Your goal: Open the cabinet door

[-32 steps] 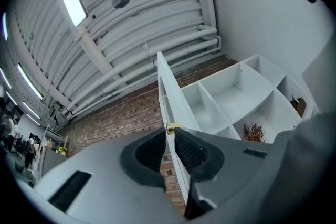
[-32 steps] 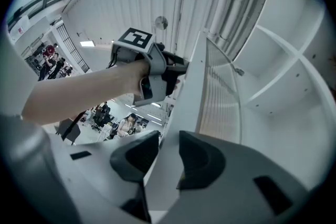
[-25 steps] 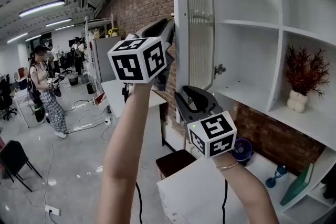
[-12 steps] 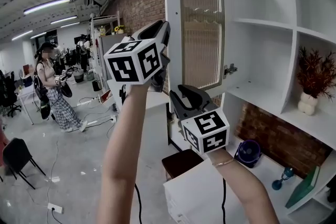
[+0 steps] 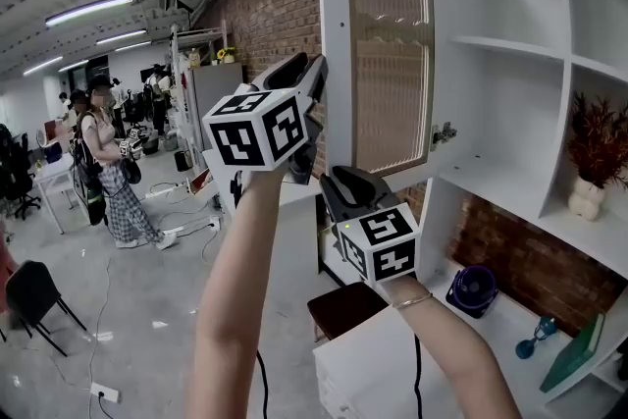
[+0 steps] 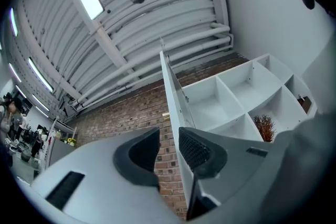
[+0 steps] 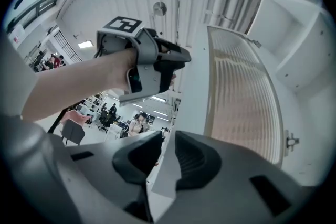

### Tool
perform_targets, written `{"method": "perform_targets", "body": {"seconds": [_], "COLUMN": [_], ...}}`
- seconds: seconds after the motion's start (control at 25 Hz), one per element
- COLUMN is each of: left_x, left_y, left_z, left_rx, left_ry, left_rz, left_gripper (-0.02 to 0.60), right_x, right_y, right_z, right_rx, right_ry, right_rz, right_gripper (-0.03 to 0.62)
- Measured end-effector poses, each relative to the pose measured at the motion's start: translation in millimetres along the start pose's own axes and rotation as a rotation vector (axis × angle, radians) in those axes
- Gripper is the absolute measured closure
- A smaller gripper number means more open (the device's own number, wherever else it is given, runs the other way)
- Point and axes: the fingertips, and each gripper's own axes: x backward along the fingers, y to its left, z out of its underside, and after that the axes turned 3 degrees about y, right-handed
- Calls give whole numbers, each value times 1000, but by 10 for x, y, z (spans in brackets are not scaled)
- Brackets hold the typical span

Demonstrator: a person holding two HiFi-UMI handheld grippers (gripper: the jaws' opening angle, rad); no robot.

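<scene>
The cabinet door (image 5: 388, 44) is swung well out from the shelves (image 5: 510, 49), and both tools are on its free edge! The left gripper (image 6: 169, 150) has just been spreading its fingers, edge loose between them; the right gripper (image 7: 167, 160) has just been closing onto the bottom corner. Such a small bite may slip off, and pulling further could strain the hinge (image 5: 444, 134).

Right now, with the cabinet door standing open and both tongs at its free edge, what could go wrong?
The left tongs have just been opening, with the edge of the white-framed ribbed-glass cabinet door between them but unpressed, so they may not steady it. The right tongs have just been closing on the door's bottom corner; that small bite could slip, letting the door swing.
</scene>
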Motion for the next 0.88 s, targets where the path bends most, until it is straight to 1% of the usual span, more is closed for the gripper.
{"method": "perform_targets", "body": {"seconds": [0.04, 0.28, 0.52, 0.88], "left_x": [1, -31, -5, 94], "left_y": [15, 89, 136, 113], "left_z": [19, 105, 95, 188], "left_rx": [3, 7, 2, 19], "left_ry": [1, 5, -4, -5], "left_rz": [1, 2, 2, 2], "left_gripper": [479, 483, 483, 486], "right_x": [-6, -67, -83, -18], "right_y": [-7, -62, -63, -39], "right_z": [7, 19, 19, 6], "right_rx": [-1, 2, 8, -13], "right_ry": [-3, -8, -22, -16], "right_rz": [5, 25, 47, 23], "right_gripper": [520, 526, 539, 537]}}
